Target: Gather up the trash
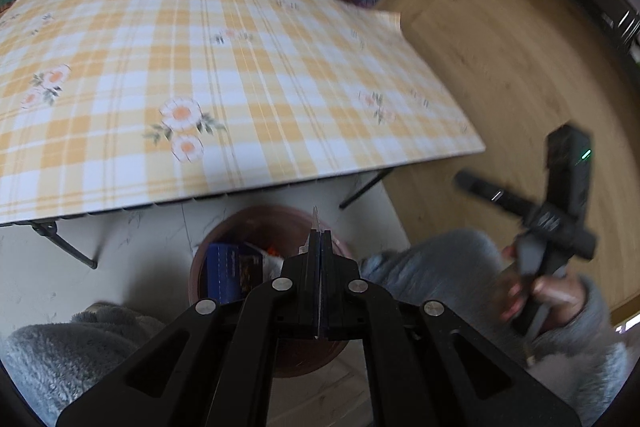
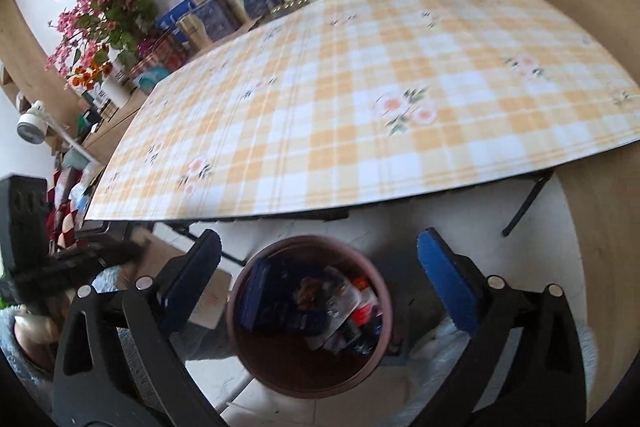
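Below the right gripper [image 2: 320, 287], jaws spread wide and empty, sits the bin [image 2: 276, 367] with trash [image 2: 336, 311] inside; left gripper [image 1: 320, 247] pinches a thin clear scrap [image 1: 315, 223] above the rim: hold it over the opening before releasing, table [image 2: 360, 107] looks cleared

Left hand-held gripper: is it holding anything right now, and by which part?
Yes: the left hand-held gripper is shut on a thin clear scrap, pinched by its lower part, over the bin.
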A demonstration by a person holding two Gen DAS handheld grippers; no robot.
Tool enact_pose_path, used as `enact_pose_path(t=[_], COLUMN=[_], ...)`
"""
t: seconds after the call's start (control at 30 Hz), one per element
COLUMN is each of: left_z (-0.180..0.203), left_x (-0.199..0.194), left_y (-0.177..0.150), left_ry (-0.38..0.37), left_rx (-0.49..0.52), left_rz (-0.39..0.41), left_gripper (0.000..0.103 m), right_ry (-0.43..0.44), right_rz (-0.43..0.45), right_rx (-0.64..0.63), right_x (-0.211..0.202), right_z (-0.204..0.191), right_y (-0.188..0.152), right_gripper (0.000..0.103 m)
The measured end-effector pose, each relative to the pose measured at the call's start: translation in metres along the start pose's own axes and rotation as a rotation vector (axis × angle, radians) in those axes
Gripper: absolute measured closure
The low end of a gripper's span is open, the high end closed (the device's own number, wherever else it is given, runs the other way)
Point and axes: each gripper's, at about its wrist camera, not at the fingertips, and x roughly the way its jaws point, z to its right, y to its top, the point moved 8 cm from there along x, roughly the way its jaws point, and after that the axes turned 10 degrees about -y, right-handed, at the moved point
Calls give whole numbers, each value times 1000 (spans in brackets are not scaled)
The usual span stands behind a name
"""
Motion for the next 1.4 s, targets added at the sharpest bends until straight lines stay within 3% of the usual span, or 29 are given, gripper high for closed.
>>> enact_pose_path(t=[0.27,0.5,0.53,0.57,0.6,0.67,0.77,1.1,1.4], left_z=[-7,-10,-9,-9,-8,-7,-3,35,74], left_x=[57,93,95,96,95,85,61,-59,-146], left_y=[-18,-26,-27,-26,-25,-18,0,66,100], left_ry=[33,11,10,4,4,33,88,309,477], left_rx=[42,42,42,37,31,40,83,286,368], left_rz=[-140,-194,-195,-193,-179,-127,-46,270,472], left_gripper=[102,101,98,83,51,26,16,6,6], right_ry=[-26,-38,-37,-37,-38,-44,-53,-65,-64], right_rz=[17,14,16,16,16,20,29,128,264], right_rx=[7,5,6,5,3,-4,-14,-81,-155], right_x=[-5,-5,-5,-5,-5,-5,-8,-47,-101], right_z=[14,16,16,16,16,16,14,-8,-41], right_y=[3,3,3,3,3,3,5,34,71], right_gripper=[6,6,6,6,6,6,6,6,6])
